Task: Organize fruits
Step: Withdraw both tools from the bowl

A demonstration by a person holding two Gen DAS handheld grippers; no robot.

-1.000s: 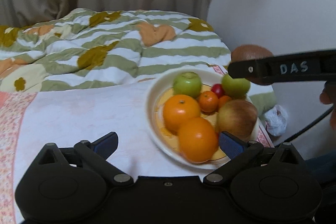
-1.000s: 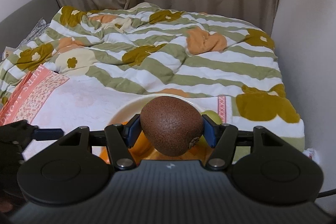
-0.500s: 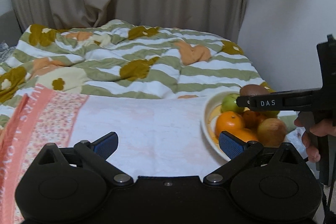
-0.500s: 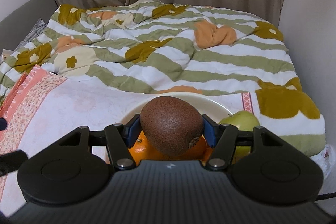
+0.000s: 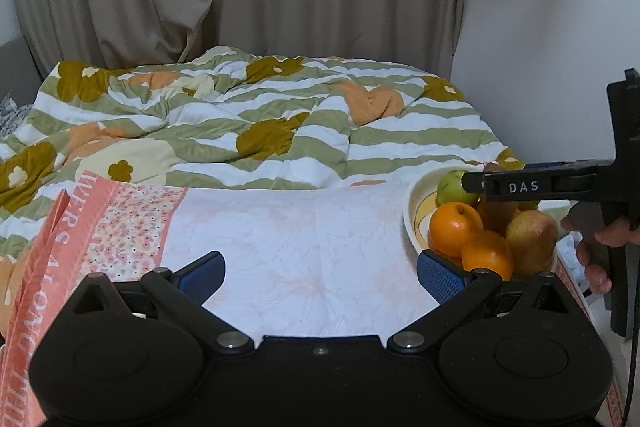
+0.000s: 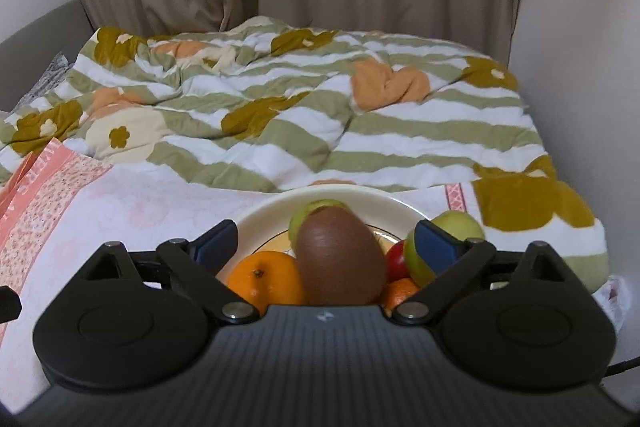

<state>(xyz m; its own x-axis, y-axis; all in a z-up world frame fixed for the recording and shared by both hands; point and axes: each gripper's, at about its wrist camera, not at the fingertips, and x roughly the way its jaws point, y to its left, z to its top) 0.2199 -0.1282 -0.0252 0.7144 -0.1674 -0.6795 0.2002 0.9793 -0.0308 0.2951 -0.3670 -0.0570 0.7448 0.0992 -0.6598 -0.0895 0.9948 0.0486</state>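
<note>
While the right gripper (image 6: pixel 326 241) opens over the plate (image 6: pixel 256 215):
Kiwi (image 6: pixel 340 255): between the spreading fingers, untouched, above the piled fruit.
Handling: likely light, soft, fuzzy-skinned; grip gently across its middle.
Left gripper (image 5: pixel 320 269): fingers apart, empty, above the bed.

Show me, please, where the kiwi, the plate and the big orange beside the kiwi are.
kiwi (image 6: pixel 340 259): right wrist view, middle of its brown skin.
plate (image 6: pixel 260 217): right wrist view, bare cream rim on the left.
big orange (image 6: pixel 266 281): right wrist view, centre of its peel, below the stem dimple.
</note>
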